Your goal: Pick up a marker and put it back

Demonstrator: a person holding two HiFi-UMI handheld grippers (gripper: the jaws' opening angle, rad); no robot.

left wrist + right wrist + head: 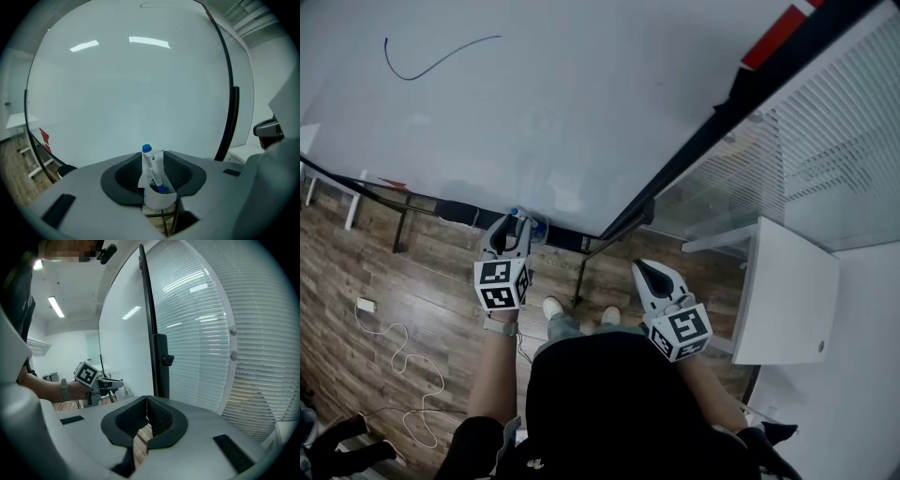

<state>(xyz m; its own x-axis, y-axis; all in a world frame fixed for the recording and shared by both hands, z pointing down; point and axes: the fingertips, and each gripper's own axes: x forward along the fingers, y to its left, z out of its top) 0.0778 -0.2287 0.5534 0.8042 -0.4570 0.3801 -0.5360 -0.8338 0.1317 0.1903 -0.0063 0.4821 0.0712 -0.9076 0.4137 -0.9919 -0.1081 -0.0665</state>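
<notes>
Left gripper view: wide-apart left fingers (127, 176) around marker (148, 161) in cup (158, 200); right gripper view: right fingers (161, 419) together.

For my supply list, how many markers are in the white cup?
1: a blue-capped marker leans in the white cup. More could be hidden deeper inside the cup.

We see a glossy whiteboard (534, 112) mirroring the ceiling lights, edged in a matt black frame (694, 148). The floor (366, 253) shows grainy wood planks. The marker (148, 161) has a smooth plastic barrel and stands in a thin white cup (159, 200), paper by its look. The left tongs (153, 164) wear matt grey plastic, with ribbed black pads (180, 171).
</notes>
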